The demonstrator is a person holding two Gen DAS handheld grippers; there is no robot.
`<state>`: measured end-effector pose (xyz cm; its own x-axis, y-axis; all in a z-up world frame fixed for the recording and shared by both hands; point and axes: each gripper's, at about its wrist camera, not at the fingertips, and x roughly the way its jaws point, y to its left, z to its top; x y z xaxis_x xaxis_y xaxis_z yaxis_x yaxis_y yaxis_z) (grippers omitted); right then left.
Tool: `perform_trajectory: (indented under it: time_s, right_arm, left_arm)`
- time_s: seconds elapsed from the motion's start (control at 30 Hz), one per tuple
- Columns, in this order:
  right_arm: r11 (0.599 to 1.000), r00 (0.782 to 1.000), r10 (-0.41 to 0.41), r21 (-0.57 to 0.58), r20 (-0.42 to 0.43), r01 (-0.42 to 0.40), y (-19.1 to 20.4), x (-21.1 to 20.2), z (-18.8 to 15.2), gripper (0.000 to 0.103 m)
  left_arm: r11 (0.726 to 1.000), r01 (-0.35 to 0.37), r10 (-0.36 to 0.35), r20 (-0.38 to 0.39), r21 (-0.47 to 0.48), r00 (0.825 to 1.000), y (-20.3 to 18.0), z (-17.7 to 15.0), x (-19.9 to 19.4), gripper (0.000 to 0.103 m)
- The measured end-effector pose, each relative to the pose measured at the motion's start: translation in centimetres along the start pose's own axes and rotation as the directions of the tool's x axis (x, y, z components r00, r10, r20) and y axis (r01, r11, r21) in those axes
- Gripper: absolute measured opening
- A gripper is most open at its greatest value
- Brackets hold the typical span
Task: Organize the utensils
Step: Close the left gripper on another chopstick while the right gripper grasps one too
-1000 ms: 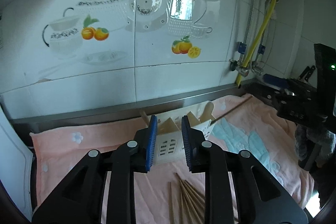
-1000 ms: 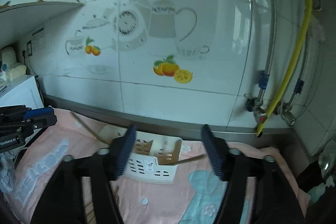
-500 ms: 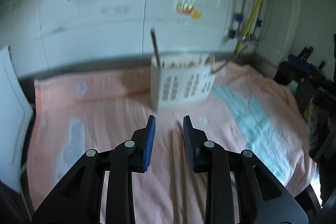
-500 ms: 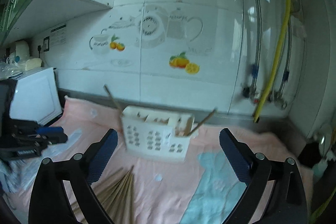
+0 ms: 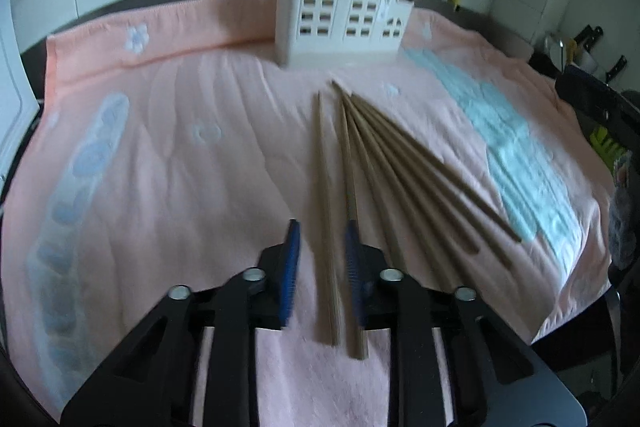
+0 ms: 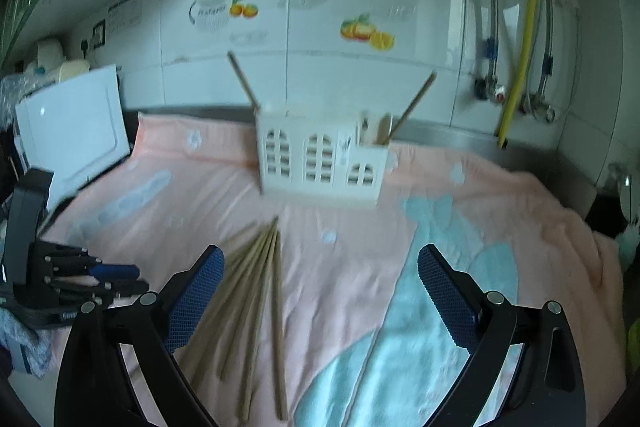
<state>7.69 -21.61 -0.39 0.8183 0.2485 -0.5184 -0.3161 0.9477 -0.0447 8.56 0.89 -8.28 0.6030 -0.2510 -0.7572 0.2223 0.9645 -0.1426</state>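
My left gripper (image 5: 322, 247) is closing around one chopstick (image 5: 325, 211) on the pink towel (image 5: 168, 163), pads not yet touching; my right gripper (image 6: 320, 275) gapes wide, empty, facing the white holder (image 6: 320, 163).

The left gripper (image 5: 322, 255) points steeply down with its blue-padded jaws closing around a chopstick (image 5: 325, 211) that lies between them, not yet pressed, while the right gripper (image 6: 318, 291) tilts down more gently with its jaws spread wide and holding nothing.
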Motion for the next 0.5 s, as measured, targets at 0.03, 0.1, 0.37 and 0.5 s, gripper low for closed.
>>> perform_trajectory:
  time_s: [0.03, 0.1, 0.37, 0.5]
  right_arm:
    - [1.000, 1.000, 0.005, 0.000, -0.015, -0.005, 0.1, 0.2, -0.5, 0.094]
    - [1.000, 0.999, 0.007, -0.001, -0.042, -0.007, 0.3, 0.5, -1.5, 0.094]
    - [0.999, 0.992, 0.013, 0.047, -0.129, -0.007, -0.2, 1.5, -4.7, 0.092]
    - [0.998, 0.988, 0.028, 0.062, -0.152, -0.018, -0.3, 1.7, -5.6, 0.081]
  left_arm:
    - [1.000, 0.004, -0.004, -0.005, 0.000, 1.000, -0.1, -0.2, 0.2, 0.012]
    - [1.000, 0.004, -0.004, -0.013, 0.006, 1.000, -0.3, -0.5, 0.6, 0.011]
    - [1.000, 0.006, -0.006, -0.041, 0.000, 0.999, -0.2, -1.0, 1.6, 0.010]
    - [1.000, 0.002, -0.002, -0.049, -0.008, 0.999, -0.2, -1.1, 2.0, 0.010]
